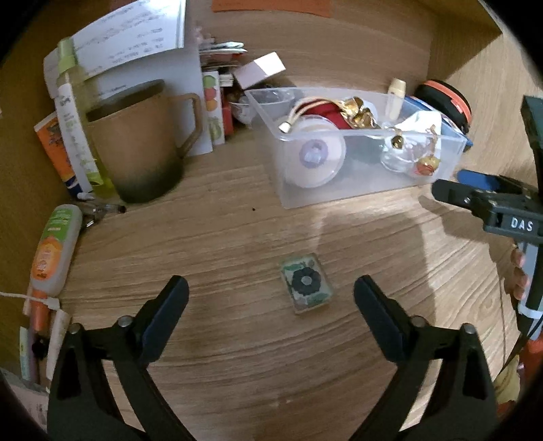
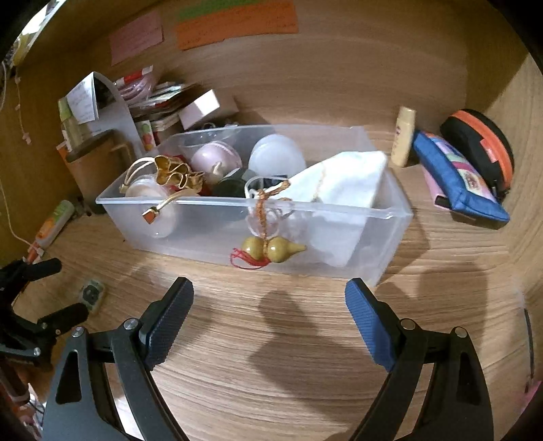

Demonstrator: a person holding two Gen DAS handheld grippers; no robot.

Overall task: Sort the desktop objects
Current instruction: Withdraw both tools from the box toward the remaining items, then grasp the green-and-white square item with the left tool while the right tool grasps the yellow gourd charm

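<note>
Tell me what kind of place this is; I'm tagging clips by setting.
Probably a home desk nook: a wood-grain desktop walled by wooden panels, sticky notes on the back panel, a mug beside papers, and a clear bin of trinkets.

Print on the white paper sheets point(image 1: 135, 37) behind the tan ceramic mug point(image 1: 139, 142) is too blurred to read. The orange paper note point(image 1: 271, 6) is cut off by the top edge. The clear plastic storage bin point(image 2: 339, 207) hides its lower contents behind frosted walls.

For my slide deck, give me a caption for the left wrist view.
Open left gripper hovering over a small tile on the desk, clear bin beyond.
</note>
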